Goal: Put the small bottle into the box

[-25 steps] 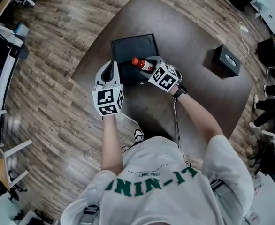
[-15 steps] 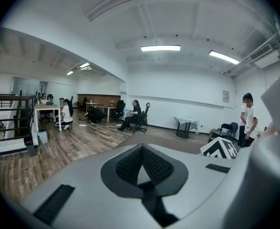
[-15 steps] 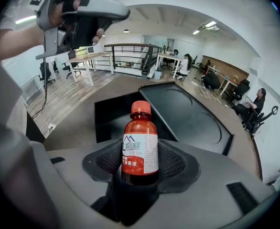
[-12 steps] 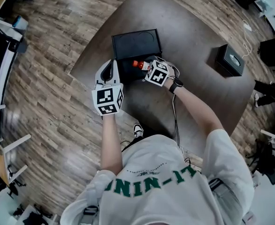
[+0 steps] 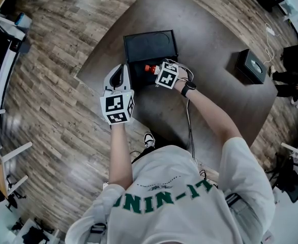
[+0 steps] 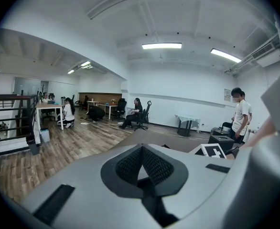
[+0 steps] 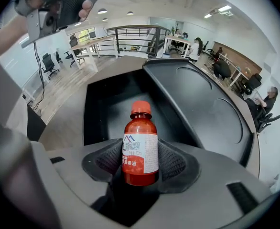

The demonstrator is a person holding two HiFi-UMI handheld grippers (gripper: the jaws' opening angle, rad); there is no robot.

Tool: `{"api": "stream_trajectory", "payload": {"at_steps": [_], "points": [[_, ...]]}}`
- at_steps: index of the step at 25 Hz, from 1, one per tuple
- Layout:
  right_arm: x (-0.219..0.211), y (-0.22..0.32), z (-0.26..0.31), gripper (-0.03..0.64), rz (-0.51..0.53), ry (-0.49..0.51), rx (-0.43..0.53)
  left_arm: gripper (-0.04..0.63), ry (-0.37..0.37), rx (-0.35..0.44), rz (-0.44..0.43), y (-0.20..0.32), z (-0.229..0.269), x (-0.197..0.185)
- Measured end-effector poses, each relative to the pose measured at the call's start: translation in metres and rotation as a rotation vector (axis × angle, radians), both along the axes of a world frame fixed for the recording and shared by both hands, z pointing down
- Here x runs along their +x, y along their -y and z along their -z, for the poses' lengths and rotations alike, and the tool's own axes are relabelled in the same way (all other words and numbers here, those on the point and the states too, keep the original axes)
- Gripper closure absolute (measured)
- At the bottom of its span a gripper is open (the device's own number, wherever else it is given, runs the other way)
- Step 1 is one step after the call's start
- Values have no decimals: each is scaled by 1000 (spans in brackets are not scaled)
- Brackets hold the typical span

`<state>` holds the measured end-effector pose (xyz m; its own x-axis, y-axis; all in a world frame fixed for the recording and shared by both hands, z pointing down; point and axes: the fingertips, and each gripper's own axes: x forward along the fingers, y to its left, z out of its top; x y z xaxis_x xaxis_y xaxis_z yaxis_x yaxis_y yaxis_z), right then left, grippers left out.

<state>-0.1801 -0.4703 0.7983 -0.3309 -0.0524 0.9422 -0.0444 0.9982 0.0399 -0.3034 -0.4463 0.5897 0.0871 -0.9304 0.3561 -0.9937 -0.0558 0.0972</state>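
A small red bottle [image 7: 140, 149] with a red cap and a white label is clamped between the pads of my right gripper [image 7: 140, 162], which is shut on it. The gripper points steeply down, so the bottle's cap hangs over the inside of the open black box [image 7: 112, 109]. Whether the cap touches the box floor I cannot tell. In the head view the bottle [image 5: 150, 68] pokes out from my right gripper [image 5: 157, 71] above the box [image 5: 137, 80], whose lid [image 5: 150, 44] lies folded back. My left gripper [image 5: 119, 72] sits at the box's left edge, shut and holding nothing.
The box stands near the left corner of a dark brown table [image 5: 210, 100]. A second small black box [image 5: 250, 65] rests far right on it. A cable [image 5: 188, 128] trails from my right wrist. People sit at desks beyond the table [image 6: 135, 113].
My right gripper has come down and tipped steeper with the bottle, from above the box's front to over its inside. The left gripper has stayed beside the box.
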Motion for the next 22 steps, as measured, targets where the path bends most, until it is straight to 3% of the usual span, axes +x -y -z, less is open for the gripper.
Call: {"api": "stream_trajectory", "payload": {"at_steps": [7, 11, 18, 22], "points": [[-3, 7, -2, 375, -56, -4, 22, 591, 5, 2, 9, -3, 3, -4], [-1, 9, 6, 320, -104, 16, 12, 591, 2, 2, 14, -8, 4, -5], [13, 3, 33, 310, -223, 107, -26, 591, -3, 18, 7, -12, 14, 0], [20, 9, 64, 312, -312, 210, 50, 591, -16, 33, 4, -15, 22, 2]]}}
